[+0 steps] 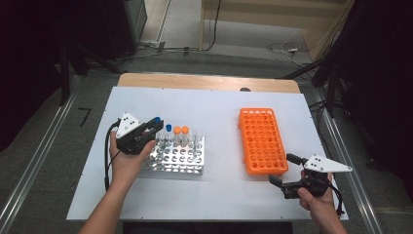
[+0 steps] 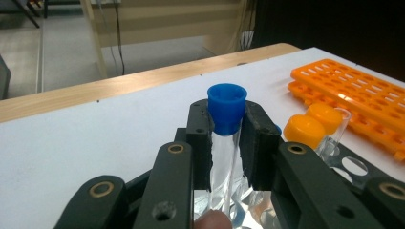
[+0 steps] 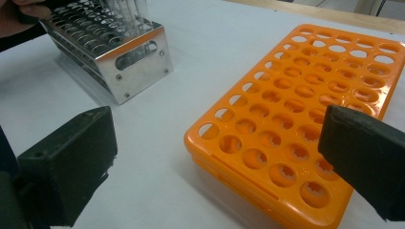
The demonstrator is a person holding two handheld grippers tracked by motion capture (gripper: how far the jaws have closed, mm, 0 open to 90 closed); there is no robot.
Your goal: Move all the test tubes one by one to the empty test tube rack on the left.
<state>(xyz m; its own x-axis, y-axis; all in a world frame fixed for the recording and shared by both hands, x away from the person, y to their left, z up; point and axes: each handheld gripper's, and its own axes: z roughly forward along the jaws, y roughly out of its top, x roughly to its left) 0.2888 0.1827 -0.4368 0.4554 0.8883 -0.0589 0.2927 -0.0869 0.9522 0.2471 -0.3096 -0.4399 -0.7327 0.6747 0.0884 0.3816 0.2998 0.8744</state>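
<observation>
High view: two racks, one metal (image 1: 178, 158), one orange (image 1: 262, 141).

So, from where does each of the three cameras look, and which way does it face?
High view: above the person's side, looking forward and down on the white table; both forearms and tongs show.
Left gripper view: rides the left tongs, looking along its jaws shut on the blue-capped tube.
Right gripper view: rides the right tongs, open, facing the orange rack.
Shared: all three show the orange rack and the metal rack.
</observation>
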